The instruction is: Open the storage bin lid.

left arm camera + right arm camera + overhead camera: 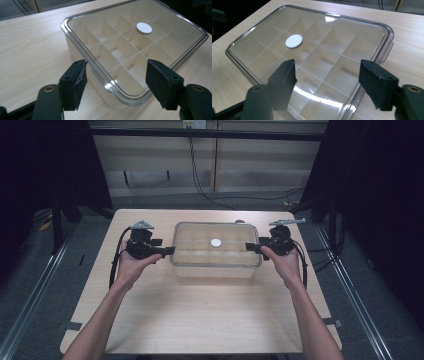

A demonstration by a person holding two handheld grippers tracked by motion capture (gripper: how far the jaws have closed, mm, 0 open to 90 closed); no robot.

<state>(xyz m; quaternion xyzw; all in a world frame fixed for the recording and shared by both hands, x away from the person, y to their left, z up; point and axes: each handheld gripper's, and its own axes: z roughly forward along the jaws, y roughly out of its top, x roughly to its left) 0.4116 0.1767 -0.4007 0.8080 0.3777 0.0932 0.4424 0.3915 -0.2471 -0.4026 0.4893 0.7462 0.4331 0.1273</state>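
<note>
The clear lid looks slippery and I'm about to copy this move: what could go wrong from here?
1. Both grippers, left and right, stand open at the box ends; uneven closing could shove it sideways.
2. The glossy lid rim may slip from the pads.
3. The white disc on the lid might slide if it tilts.

In the right gripper view the box [312, 57] runs off the frame at 6 o'clock; compartment contents stay unclear.
</note>
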